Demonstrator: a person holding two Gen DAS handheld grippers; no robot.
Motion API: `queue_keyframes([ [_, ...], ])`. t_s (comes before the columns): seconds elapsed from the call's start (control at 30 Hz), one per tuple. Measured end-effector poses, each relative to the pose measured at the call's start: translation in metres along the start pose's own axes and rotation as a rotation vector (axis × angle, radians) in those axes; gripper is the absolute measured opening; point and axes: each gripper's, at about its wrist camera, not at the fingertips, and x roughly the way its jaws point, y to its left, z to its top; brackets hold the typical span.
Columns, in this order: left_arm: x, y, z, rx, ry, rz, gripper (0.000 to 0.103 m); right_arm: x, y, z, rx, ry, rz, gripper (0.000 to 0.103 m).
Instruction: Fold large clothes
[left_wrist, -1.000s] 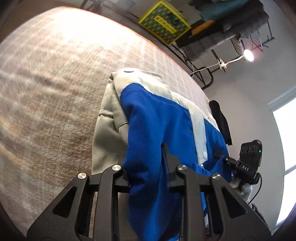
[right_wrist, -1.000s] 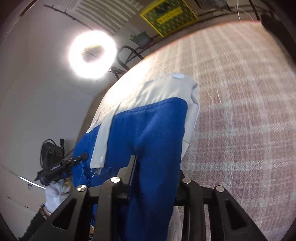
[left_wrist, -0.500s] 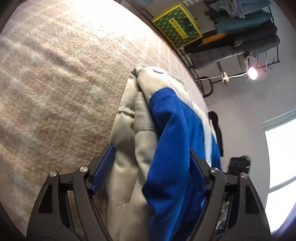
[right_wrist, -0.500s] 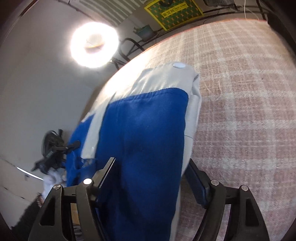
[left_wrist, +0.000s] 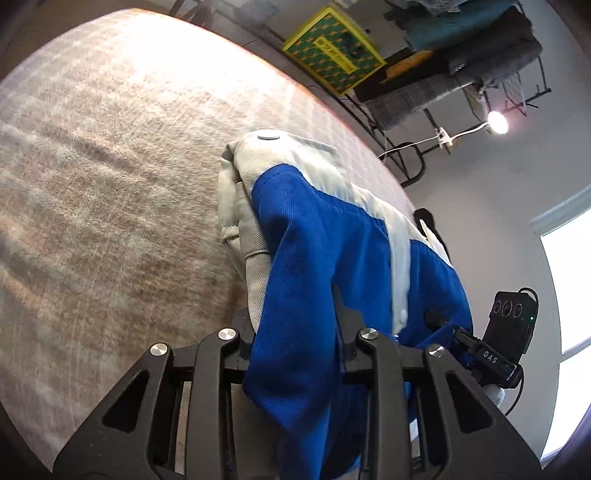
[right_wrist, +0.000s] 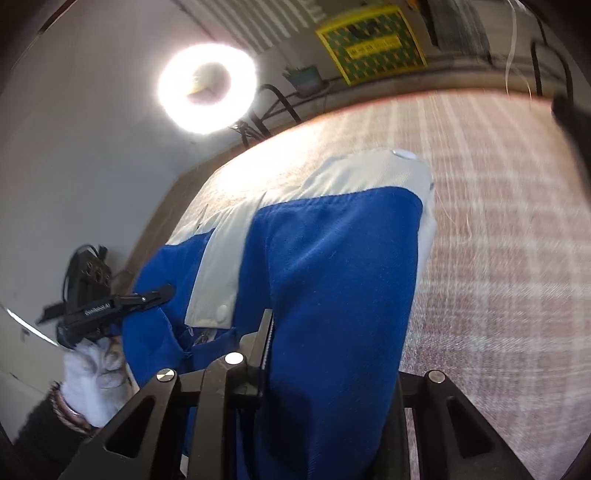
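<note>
jacket (left_wrist: 332, 236) on blanket (left_wrist: 110, 166), between tongs

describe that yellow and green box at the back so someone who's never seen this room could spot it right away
Start at the big plaid blanket covering the bed, where the blue and cream jacket lies. Look past the blanket's far edge to the dark metal rack against the wall. The box leans there: flat, with a bright yellow border around a dark green patterned panel, the only vivid thing among grey and teal folded clothes.

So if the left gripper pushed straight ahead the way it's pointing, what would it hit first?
The blue and grey jacket itself: the left gripper is already shut on its blue fabric. Beyond the bundle, probably the plaid blanket.
</note>
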Motion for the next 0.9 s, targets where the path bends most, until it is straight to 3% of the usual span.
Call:
queue_keyframes([
  [0.17, -0.008, -0.026, -0.006, 0.054, -0.009, -0.027, 0.026, -0.021, 0.017, 0.000, -0.068, -0.017, -0.044, 0.024],
  [0.33, 0.003, -0.059, -0.010, 0.108, 0.007, -0.068, 0.026, -0.056, 0.008, -0.008, -0.079, -0.042, -0.080, 0.024],
  [0.63, 0.044, -0.133, -0.020, 0.185, 0.054, -0.141, 0.026, -0.125, -0.035, 0.003, -0.073, -0.098, -0.162, 0.024],
  [0.9, 0.106, -0.205, -0.030, 0.238, 0.088, -0.210, 0.026, -0.190, -0.085, 0.004, -0.049, -0.151, -0.239, 0.023],
])
